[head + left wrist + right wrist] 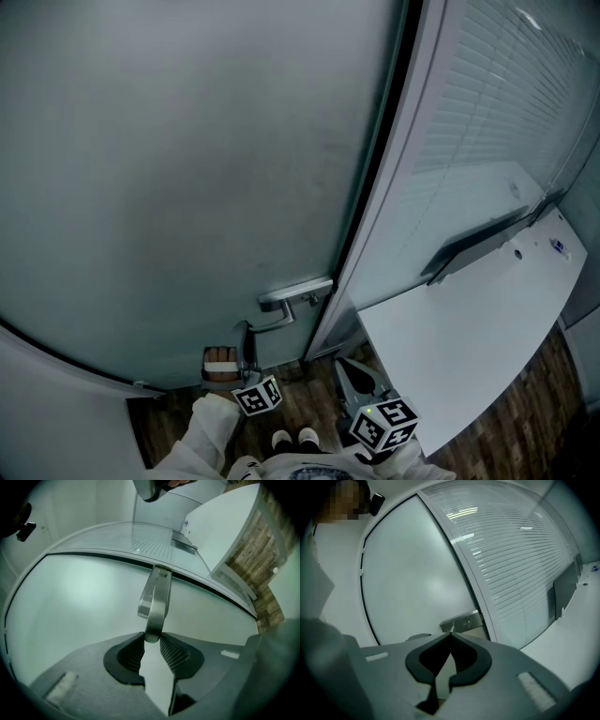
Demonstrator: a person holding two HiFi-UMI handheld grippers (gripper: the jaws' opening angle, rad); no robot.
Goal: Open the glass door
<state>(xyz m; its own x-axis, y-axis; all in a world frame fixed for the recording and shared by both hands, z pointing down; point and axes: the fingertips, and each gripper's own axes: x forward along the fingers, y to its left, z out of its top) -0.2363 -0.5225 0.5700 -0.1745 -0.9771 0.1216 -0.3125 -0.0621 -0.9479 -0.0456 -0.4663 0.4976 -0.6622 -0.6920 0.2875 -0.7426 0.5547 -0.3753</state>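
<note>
The frosted glass door (187,187) fills the head view, with its metal lever handle (292,298) near the bottom right edge. My left gripper (246,345) reaches up to that handle. In the left gripper view the free end of the handle (157,602) sits between the two pads, and the left gripper (152,641) is shut on it. My right gripper (354,377) hangs lower and to the right, apart from the door. In the right gripper view its jaws (450,634) are shut with nothing in them, and the handle plate (461,622) shows just beyond.
A pale door frame (384,187) separates the door from a glass wall with slatted blinds (487,122). A white desk top (469,347) juts in at the right, close to my right gripper. Dark wood floor (300,398) lies below, with the person's shoes on it.
</note>
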